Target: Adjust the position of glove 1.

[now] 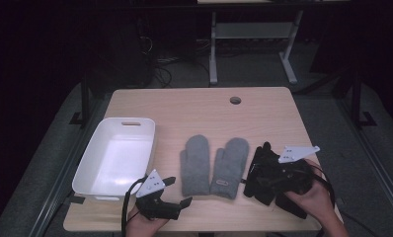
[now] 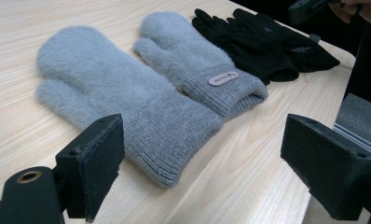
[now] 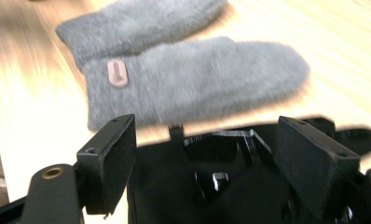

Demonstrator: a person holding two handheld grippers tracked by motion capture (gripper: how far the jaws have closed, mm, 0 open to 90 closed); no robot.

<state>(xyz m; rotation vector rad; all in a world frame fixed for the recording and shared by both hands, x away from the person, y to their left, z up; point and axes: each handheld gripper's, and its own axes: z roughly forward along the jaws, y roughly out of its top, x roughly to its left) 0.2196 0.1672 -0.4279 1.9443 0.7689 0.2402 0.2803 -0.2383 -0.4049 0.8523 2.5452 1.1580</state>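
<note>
On the left sits a white tub on the bench. My left hand-held gripper is near me, jaws wide, holding nothing. In the middle lie two fluffy grey mittens, side by side and touching. They look soft and light, so I think they will squash and flop. The knitted cuff nearest me looks like the best place to pinch. On the right, my right hand-held gripper hangs over the black gloves, jaws wide too. Those look thin and floppy, maybe a bit slippery.
</note>
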